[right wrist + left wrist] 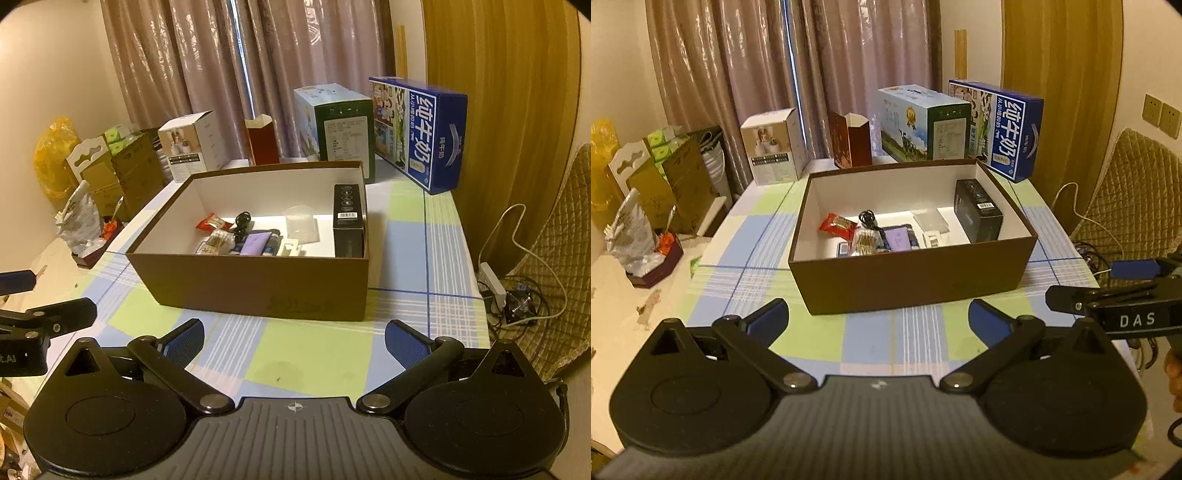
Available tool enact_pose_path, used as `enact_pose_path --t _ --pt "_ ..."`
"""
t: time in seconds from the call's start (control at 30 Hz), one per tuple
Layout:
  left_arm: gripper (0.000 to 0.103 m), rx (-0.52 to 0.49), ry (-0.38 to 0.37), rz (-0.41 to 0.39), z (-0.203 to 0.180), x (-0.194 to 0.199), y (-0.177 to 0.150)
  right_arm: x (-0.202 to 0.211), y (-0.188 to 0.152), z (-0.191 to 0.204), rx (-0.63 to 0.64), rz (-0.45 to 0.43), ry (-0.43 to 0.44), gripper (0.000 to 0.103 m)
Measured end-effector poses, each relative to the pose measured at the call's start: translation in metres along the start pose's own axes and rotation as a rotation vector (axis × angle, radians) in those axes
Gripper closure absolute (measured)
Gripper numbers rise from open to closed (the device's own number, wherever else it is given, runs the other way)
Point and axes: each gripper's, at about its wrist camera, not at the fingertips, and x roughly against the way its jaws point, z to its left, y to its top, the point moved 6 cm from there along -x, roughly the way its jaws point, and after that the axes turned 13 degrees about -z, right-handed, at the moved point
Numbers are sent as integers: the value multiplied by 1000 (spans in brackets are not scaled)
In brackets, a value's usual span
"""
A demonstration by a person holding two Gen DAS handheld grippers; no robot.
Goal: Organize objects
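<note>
Matt brown cardboard box [912, 284] at centre; smooth checked cloth covers the desk [871, 339]; glossy curtains [738, 74] shine upper left.

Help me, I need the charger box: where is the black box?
In both views, the black box stands inside the brown box, against its right wall.

"纯牛奶" on blue carton [1015, 133]; "DAS" on right claw [1071, 299].
</note>
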Motion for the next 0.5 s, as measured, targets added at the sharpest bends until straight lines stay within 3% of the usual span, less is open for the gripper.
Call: enact_pose_path --t 0.5 --pt "1 41 -51 79 37 29 -26 42 -17 35 -59 27 -39 2"
